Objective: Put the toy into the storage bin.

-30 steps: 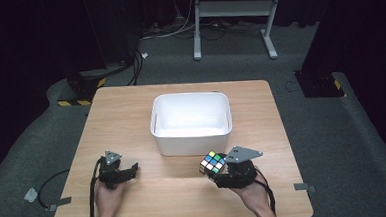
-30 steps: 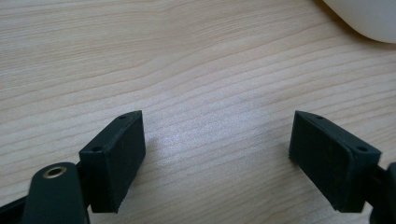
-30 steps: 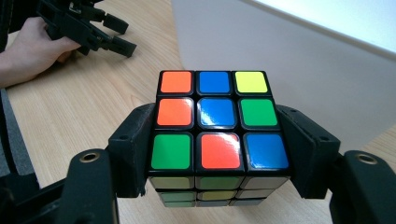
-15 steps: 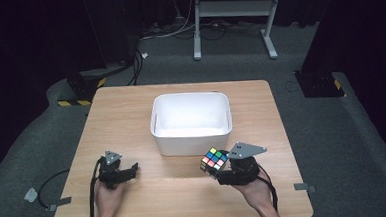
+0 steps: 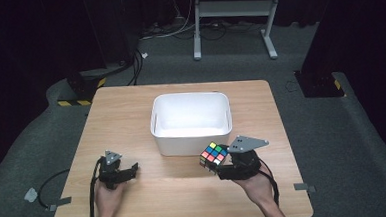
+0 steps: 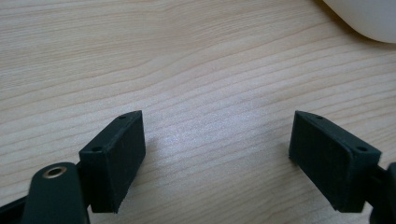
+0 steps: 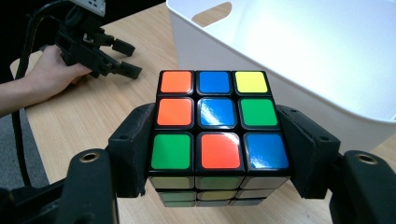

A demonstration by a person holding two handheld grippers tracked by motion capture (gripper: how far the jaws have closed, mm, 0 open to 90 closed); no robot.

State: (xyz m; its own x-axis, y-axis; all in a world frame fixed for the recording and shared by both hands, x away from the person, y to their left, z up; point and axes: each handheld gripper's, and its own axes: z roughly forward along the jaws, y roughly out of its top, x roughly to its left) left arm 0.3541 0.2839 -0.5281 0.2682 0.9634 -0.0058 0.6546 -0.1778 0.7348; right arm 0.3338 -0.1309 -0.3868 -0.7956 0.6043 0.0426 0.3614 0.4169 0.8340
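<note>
right gripper (image 7: 217, 154) fingers clamp the puzzle cube (image 7: 216, 133), hiding its side faces; left gripper (image 6: 231, 154) fingers gape over bare tabletop (image 6: 187, 70), white bin (image 6: 369, 18) cut off.

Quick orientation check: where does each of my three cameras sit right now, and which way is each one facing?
High view: above the person's side, looking forward and down at the table, white bin and both hands.
Left gripper view: on the left gripper, facing bare tabletop between open fingers, bin corner at top right.
Right gripper view: on the right gripper, facing the puzzle cube it clamps, bin behind.
Shared: right gripper view and high view both show the left gripper.
</note>
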